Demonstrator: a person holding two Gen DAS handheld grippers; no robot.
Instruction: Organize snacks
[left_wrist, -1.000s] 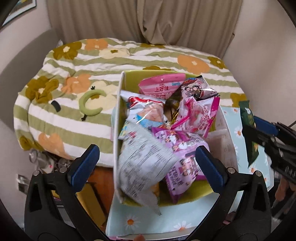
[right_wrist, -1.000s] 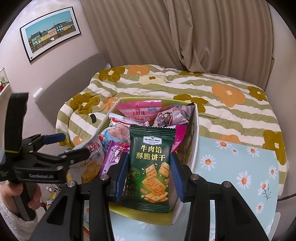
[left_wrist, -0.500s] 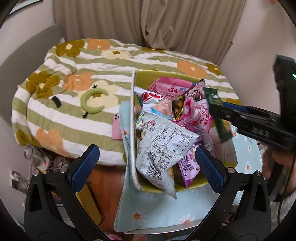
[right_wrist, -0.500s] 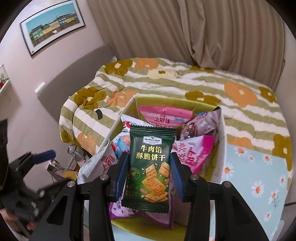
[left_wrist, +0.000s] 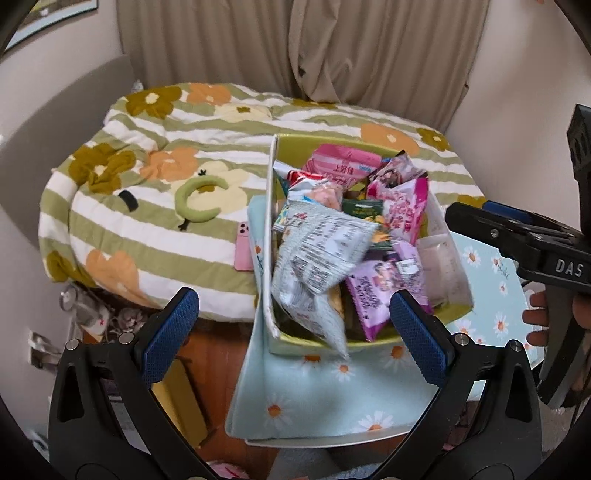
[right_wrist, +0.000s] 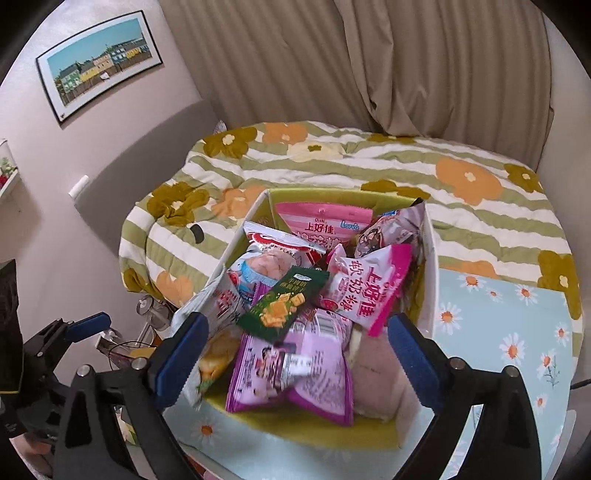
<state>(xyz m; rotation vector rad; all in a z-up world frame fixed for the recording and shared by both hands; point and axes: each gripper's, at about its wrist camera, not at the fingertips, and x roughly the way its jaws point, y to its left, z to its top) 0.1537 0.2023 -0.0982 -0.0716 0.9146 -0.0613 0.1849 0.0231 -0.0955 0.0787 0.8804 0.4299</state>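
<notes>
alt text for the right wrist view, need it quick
An open claw hangs over a box crammed with snack bags, a green cracker packet lying loose on top. The box sits on a daisy-print table beside a flowered bed.

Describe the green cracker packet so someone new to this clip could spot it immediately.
Find the box of snacks on the daisy-print table. On top of the pile, near its middle, the green cracker packet lies tilted. It is the only dark green wrapper, among pink, purple and white ones, and shows square golden crackers.
</notes>
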